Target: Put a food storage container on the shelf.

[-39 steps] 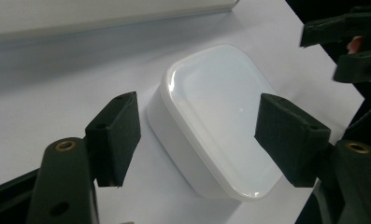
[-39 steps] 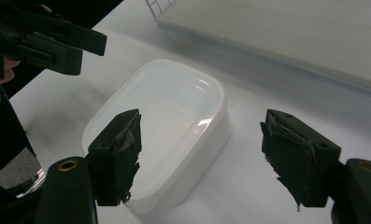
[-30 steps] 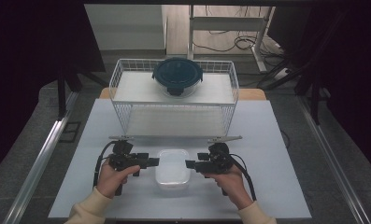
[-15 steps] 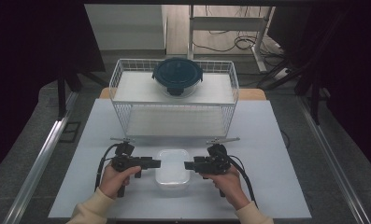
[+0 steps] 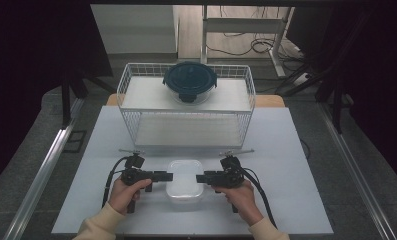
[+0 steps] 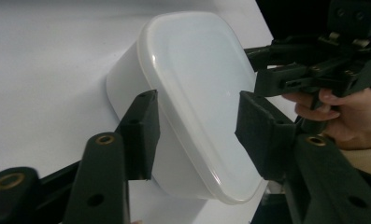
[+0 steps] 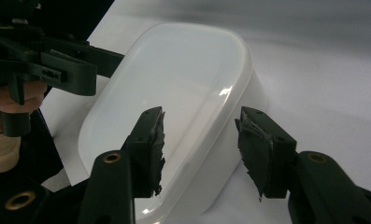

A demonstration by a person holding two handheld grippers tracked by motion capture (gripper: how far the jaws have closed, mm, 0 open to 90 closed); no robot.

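Note:
A white lidded plastic container (image 5: 185, 180) sits at the table's front centre. My left gripper (image 5: 168, 176) points at its left side and my right gripper (image 5: 200, 178) at its right side. In the left gripper view the container (image 6: 197, 93) has its near rim between the jaws of the left gripper (image 6: 197, 135), and the right gripper (image 6: 255, 67) shows at the far side. In the right gripper view the right gripper (image 7: 199, 149) straddles the rim of the container (image 7: 174, 84). Both pairs of jaws have just been closing around the rim. I see no pad pressing on it.
A white wire basket (image 5: 186, 130) stands behind the container at the table's middle. On its upper shelf sits a glass bowl with a dark blue lid (image 5: 189, 81). The white tabletop (image 5: 296, 165) spreads to both sides, with metal rails along its edges.
Both hands stay at the container's two sides with only a slight shift. The container has not moved.

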